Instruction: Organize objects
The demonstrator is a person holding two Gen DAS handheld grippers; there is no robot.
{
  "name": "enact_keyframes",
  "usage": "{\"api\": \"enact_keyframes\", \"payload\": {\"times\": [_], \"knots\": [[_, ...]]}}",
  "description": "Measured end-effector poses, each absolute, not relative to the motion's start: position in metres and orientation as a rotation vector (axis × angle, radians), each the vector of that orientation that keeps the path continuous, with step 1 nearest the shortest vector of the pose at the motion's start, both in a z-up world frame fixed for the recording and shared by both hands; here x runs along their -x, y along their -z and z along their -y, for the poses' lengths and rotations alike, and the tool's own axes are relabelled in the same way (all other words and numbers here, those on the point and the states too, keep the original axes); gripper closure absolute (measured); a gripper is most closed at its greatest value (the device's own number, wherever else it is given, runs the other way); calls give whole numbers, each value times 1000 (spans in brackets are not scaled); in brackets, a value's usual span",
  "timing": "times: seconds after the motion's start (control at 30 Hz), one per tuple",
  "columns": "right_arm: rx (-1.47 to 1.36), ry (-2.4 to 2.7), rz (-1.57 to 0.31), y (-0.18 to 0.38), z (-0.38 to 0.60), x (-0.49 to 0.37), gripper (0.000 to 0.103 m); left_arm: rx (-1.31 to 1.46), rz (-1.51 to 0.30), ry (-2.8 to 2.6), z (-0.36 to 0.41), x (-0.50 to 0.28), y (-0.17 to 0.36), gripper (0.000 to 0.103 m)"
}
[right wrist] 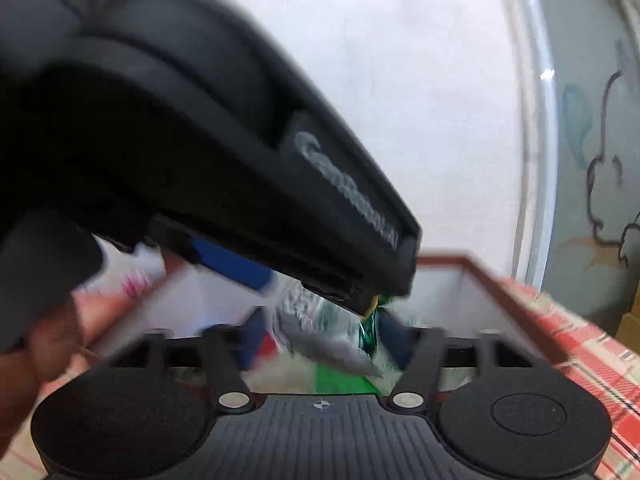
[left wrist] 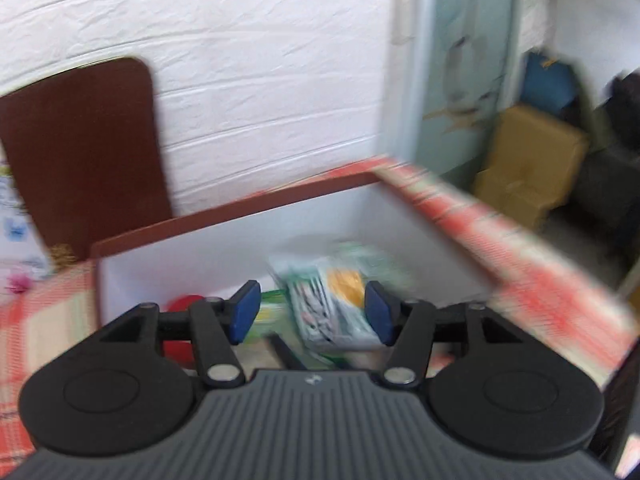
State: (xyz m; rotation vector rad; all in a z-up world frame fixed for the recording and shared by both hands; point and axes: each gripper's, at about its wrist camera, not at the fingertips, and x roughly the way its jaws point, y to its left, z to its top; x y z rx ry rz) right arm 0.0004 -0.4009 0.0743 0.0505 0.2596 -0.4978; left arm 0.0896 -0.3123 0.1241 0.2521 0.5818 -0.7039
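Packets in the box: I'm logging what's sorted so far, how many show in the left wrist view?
2, though blur may hide more: a white-green packet lies mid-box, and a green-yellow one sits left of it.

Bright, even daylight, soft shadows. Heavy motion blur in both views: packets in box [left wrist: 336, 300] smeared, checked cloth [left wrist: 540, 280] streaked. Fisheye bends wall [left wrist: 260, 80] lines, dark vignette at corners. Left hand-held gripper [right wrist: 200, 160] looms close, unsharp.

A box [left wrist: 224, 216] stands on the counter [left wrist: 560, 300] at its far edge, against the wall [left wrist: 260, 80]. Packets [left wrist: 332, 300] lie inside the box, a round item [left wrist: 182, 308] to their left. A board [left wrist: 80, 148] leans on the wall behind the counter's left part. Cartons [left wrist: 532, 160] sit on the floor beyond the right edge.
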Motion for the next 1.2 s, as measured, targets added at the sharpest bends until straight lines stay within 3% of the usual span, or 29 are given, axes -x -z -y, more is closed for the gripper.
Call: {"api": "enact_keyframes", "payload": {"times": [0.2,0.53,0.83,1.07,1.17,1.2], "knots": [[-55,491,-171,-74,394,18,21,-235,-600,602,285,-96,-113,40],[-38,564,-47,-73,321,89,16,-173,-514,631,237,-38,-129,35],[-127,473,-299,-47,325,73,17,-152,-616,454,170,-25,-93,33],[-125,346,-558,-26,274,53,19,-185,-690,242,118,-33,-55,33],[-131,343,-614,-22,269,30,7,-168,-723,186,98,-43,-32,26],[-126,349,-624,-20,266,22,3,-148,-689,187,90,-41,-25,13]]}}
